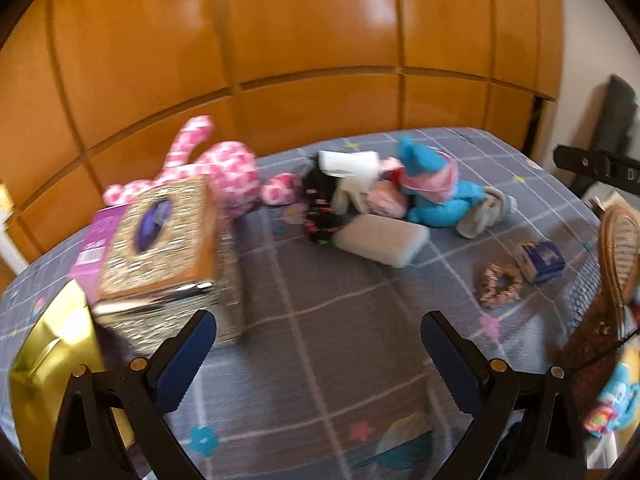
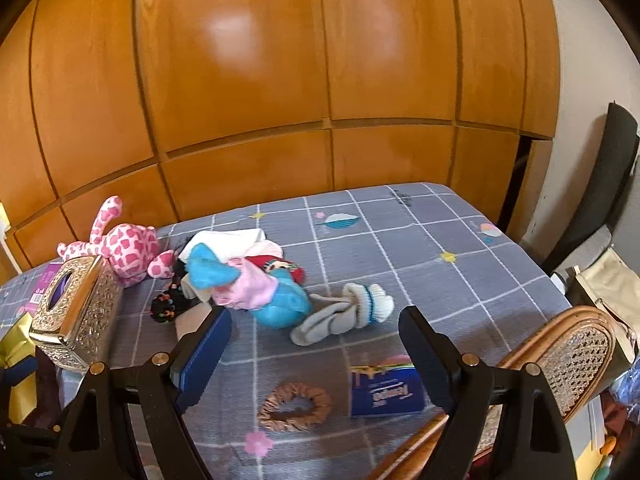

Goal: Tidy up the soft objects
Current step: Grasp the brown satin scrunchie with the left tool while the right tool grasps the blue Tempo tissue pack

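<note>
Both tongs, left (image 1: 319,342) and right (image 2: 316,332), gape empty above the bed (image 2: 420,240). Socks (image 2: 344,314) lie just beside the blue plush (image 2: 286,306) mid-bed; probably light and limp, best pinched at the bunched cuff.

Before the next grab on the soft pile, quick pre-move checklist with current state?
1. Left gripper open and empty: ok.
2. Right gripper open and empty: ok.
3. Rolled socks free of the pile, lying apart beside the blue plush: ok.
4. Path to the socks clear ahead of the right gripper: ok, only bare cloth between.
5. Hard items kept out of the grasp: not ok for the left side, the tissue box sits close by its left finger.
6. Drop-off place for soft things: cannot tell, no bin or basket is clearly seen.
</note>
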